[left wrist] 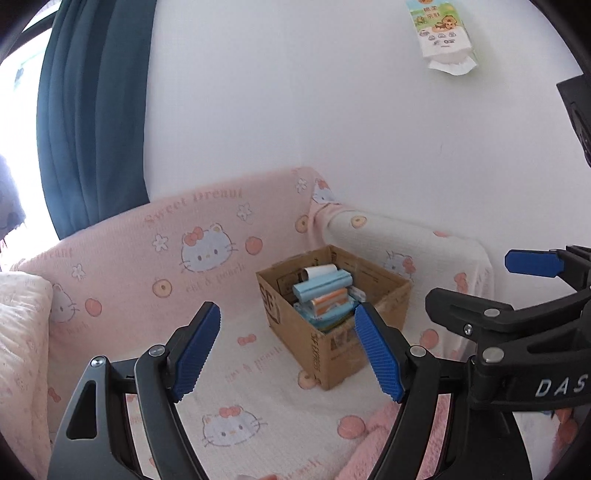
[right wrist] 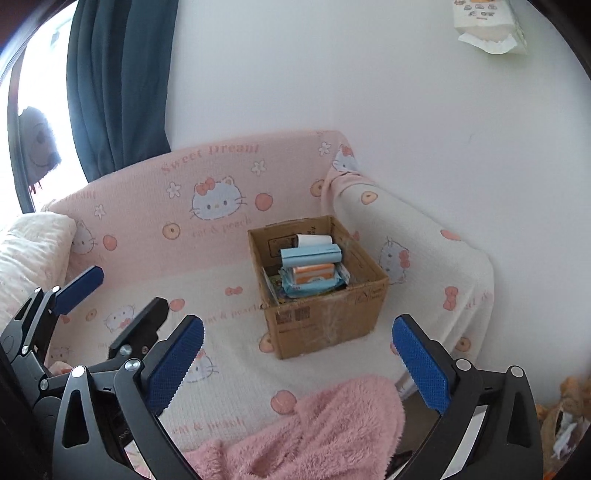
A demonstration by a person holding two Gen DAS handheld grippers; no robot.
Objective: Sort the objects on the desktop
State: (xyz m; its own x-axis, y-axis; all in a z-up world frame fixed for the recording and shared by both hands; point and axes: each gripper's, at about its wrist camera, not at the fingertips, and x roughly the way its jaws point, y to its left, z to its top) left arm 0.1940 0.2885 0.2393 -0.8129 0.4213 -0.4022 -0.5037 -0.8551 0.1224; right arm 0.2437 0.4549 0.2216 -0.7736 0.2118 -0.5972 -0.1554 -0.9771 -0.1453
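Note:
A brown cardboard box [left wrist: 334, 354] stands on the pink Hello Kitty sofa cover, in the corner by the armrest; it also shows in the right wrist view [right wrist: 325, 325]. It holds a stack of items: a white roll [right wrist: 314, 240], a light blue pack [right wrist: 310, 255], an orange and white pack [right wrist: 314, 275] and flat packs below. My left gripper [left wrist: 288, 350] is open and empty, in front of the box. My right gripper [right wrist: 295, 365] is open and empty, also short of the box. Each gripper shows at the edge of the other's view.
A pink fluffy blanket [right wrist: 314, 432] lies at the sofa's front edge. A pale cushion [right wrist: 33, 243] sits at the left. A tissue pack [left wrist: 443, 33] hangs on the white wall. A dark teal curtain [left wrist: 96, 110] hangs behind the sofa at the left.

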